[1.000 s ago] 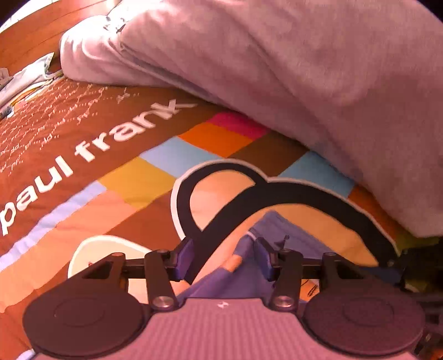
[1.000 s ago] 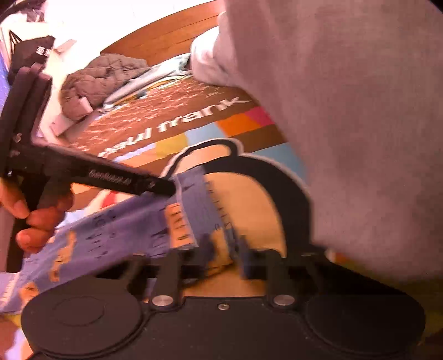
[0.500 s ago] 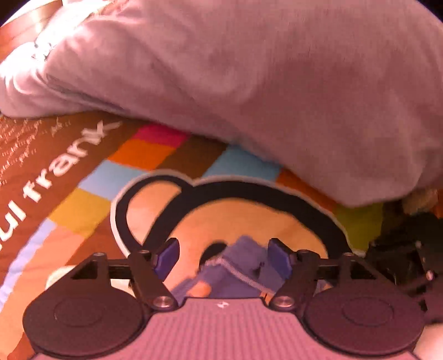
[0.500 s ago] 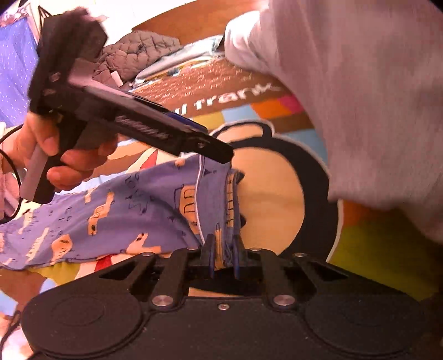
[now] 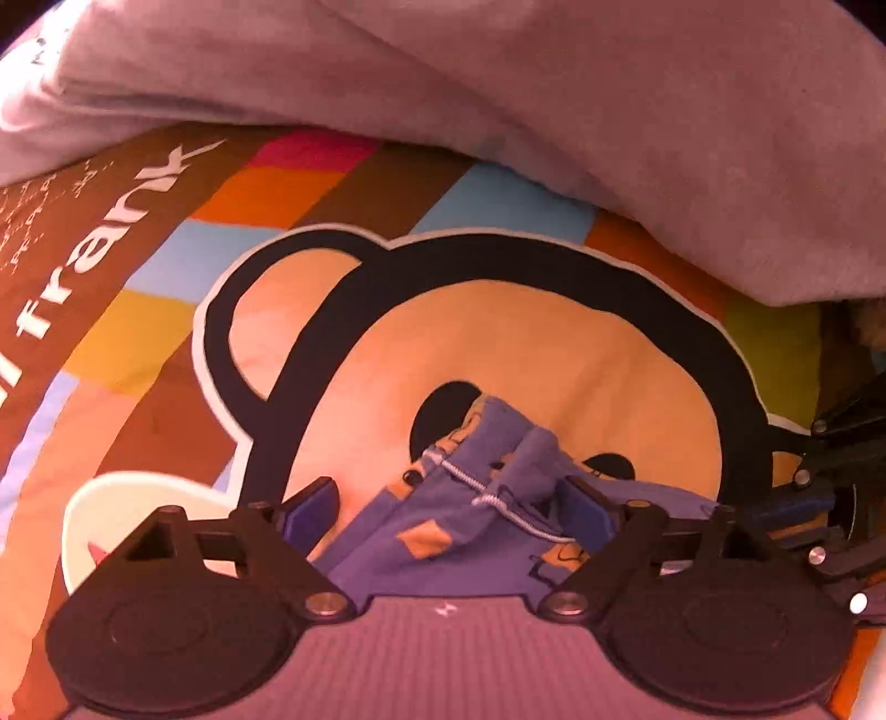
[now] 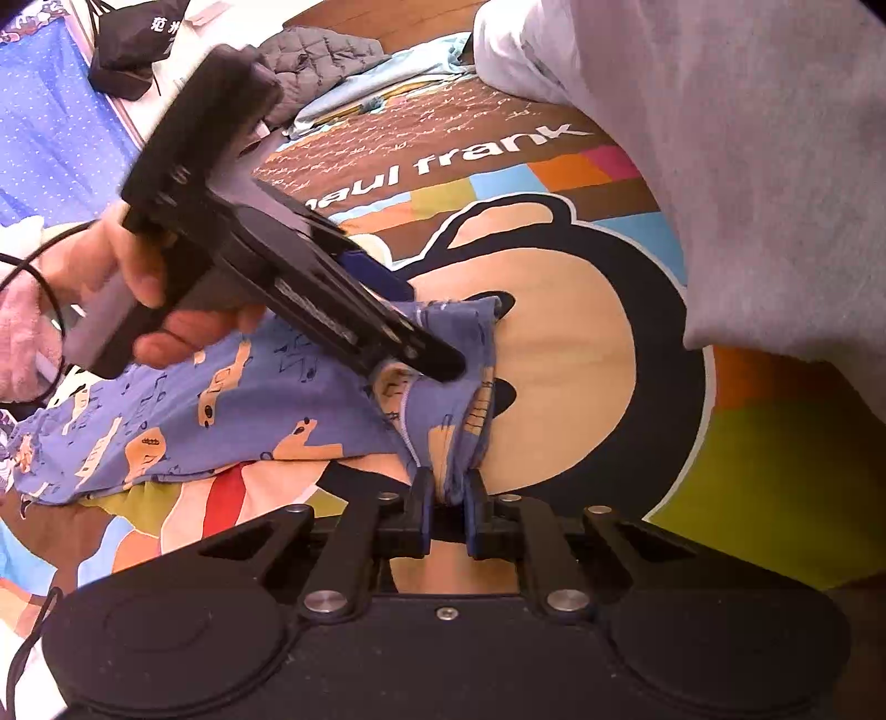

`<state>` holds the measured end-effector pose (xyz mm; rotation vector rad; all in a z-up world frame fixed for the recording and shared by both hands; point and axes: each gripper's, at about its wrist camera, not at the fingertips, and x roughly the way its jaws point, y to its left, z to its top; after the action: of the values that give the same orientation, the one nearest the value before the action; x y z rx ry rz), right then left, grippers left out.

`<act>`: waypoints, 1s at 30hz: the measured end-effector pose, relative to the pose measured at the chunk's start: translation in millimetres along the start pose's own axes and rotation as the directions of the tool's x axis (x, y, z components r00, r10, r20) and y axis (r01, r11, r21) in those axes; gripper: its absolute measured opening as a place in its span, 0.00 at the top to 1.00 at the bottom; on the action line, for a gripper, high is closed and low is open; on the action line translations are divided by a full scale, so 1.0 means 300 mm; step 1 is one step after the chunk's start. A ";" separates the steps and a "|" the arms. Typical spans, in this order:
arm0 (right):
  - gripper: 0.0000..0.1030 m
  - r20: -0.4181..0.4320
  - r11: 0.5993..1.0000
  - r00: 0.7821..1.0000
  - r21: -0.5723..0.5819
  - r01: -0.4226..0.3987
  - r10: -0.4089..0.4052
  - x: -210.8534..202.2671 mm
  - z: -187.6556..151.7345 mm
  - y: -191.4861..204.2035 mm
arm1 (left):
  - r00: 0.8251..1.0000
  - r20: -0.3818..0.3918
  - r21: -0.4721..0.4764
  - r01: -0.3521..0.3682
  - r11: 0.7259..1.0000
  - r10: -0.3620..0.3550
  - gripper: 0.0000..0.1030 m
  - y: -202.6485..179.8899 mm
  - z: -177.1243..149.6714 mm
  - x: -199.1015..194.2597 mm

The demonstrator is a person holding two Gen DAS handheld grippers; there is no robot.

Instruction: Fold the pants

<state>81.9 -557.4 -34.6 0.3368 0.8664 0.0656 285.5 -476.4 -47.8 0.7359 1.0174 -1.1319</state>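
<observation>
Blue-purple pants (image 6: pixel 221 399) printed with orange cars lie spread leftwards over the colourful bedspread (image 6: pixel 581 354), on its monkey-face print. My right gripper (image 6: pixel 448 493) is shut on a bunched edge of the waistband. A hand (image 6: pixel 144 288) holds my left gripper (image 6: pixel 421 332) just above the same waist end, pointing steeply down. In the left wrist view the left gripper (image 5: pixel 448 509) stands open and its jaws are still opening. The pants' waistband and white drawstring (image 5: pixel 487 487) lie loose between the pads. The right gripper (image 5: pixel 819 498) shows at the right edge.
A big pale grey duvet (image 5: pixel 554 111) is heaped along the far side and right of the bed, also filling the top right as the duvet (image 6: pixel 747 166). A grey quilted jacket (image 6: pixel 321 61) and a black bag (image 6: pixel 138 50) lie at the back left.
My left gripper's jaws have spread wide and let go of the waistband, and the gripper has tipped downwards. My right gripper has stayed shut on the cloth.
</observation>
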 end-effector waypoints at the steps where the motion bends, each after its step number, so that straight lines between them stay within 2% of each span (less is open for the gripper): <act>1: 0.89 -0.003 1.000 1.000 0.001 0.000 0.000 0.001 0.000 -0.001 | 1.000 0.004 -0.010 0.019 1.000 -0.019 0.25 0.005 0.001 -0.006; 2: 0.89 -0.004 1.000 1.000 0.003 -0.001 0.001 0.001 0.001 -0.001 | 0.999 0.006 -0.025 0.036 0.999 -0.036 0.30 0.009 0.000 -0.013; 4: 0.89 -0.007 1.000 1.000 0.008 -0.005 0.005 0.003 0.002 -0.004 | 0.998 0.012 -0.042 0.057 0.997 -0.057 0.52 0.012 -0.003 -0.026; 6: 0.89 -0.008 1.000 1.000 0.009 -0.007 0.008 0.006 0.004 -0.007 | 0.998 0.026 -0.070 0.058 0.996 -0.057 0.65 0.005 -0.007 -0.037; 7: 0.89 -0.008 1.000 1.000 0.010 -0.008 0.008 0.007 0.005 -0.007 | 0.998 0.037 -0.075 0.044 0.996 -0.042 0.75 -0.004 -0.011 -0.043; 10: 0.89 -0.005 1.000 1.000 0.005 -0.006 0.006 0.006 0.007 -0.006 | 0.996 0.076 -0.023 -0.041 0.999 0.042 0.85 -0.061 -0.003 -0.067; 12: 0.89 0.004 1.000 1.000 -0.010 0.001 -0.001 0.002 0.005 0.003 | 0.986 0.119 0.023 -0.120 0.993 0.116 0.87 -0.111 0.002 -0.101; 14: 0.92 0.039 1.000 0.999 -0.023 0.016 -0.015 -0.015 0.004 0.011 | 0.962 0.200 0.029 -0.194 0.980 0.185 0.87 -0.145 0.008 -0.156; 16: 0.94 0.111 0.999 0.993 -0.019 0.027 -0.025 -0.052 0.004 0.012 | 0.938 0.268 -0.023 -0.222 0.975 0.219 0.87 -0.139 0.014 -0.191; 17: 1.00 0.146 0.999 0.989 -0.007 0.035 -0.033 -0.069 0.004 0.006 | 0.927 0.291 -0.053 -0.233 0.971 0.238 0.87 -0.127 0.018 -0.198; 18: 1.00 0.165 0.999 0.985 0.008 0.049 -0.050 -0.080 0.006 -0.001 | 0.919 0.301 -0.097 -0.236 0.967 0.255 0.87 -0.107 0.027 -0.192; 21: 1.00 0.203 0.991 0.971 0.024 0.128 -0.130 -0.093 0.020 -0.011 | 0.922 0.272 -0.202 -0.226 0.953 0.276 0.87 -0.046 0.043 -0.123; 23: 1.00 0.198 0.986 0.966 0.030 0.163 -0.166 -0.077 0.033 -0.013 | 0.923 0.228 -0.240 -0.253 0.937 0.308 0.86 -0.016 0.048 -0.039; 24: 0.98 0.190 0.984 0.966 0.032 0.173 -0.176 -0.063 0.037 -0.013 | 0.927 0.206 -0.257 -0.257 0.932 0.312 0.85 0.000 0.045 -0.002; 25: 0.91 0.189 0.982 0.964 0.032 0.185 -0.187 -0.049 0.040 -0.012 | 0.929 0.202 -0.276 -0.252 0.928 0.312 0.80 0.015 0.039 0.023; 27: 0.85 0.195 0.984 0.965 0.025 0.174 -0.175 -0.024 0.049 -0.008 | 0.920 0.232 -0.319 -0.234 0.918 0.315 0.78 0.029 0.015 0.026; 29: 0.84 0.208 0.992 0.970 0.019 0.123 -0.124 0.001 0.059 -0.007 | 0.927 0.227 -0.350 -0.207 0.913 0.298 0.76 0.042 0.013 0.012; 30: 0.84 0.205 0.994 0.972 0.010 0.110 -0.110 0.014 0.067 0.000 | 0.930 0.226 -0.357 -0.198 0.913 0.290 0.68 0.052 0.013 -0.003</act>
<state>99.7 -561.9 -25.7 0.2882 0.6782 -0.0708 301.5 -474.9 -45.9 0.4092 0.8219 -0.7908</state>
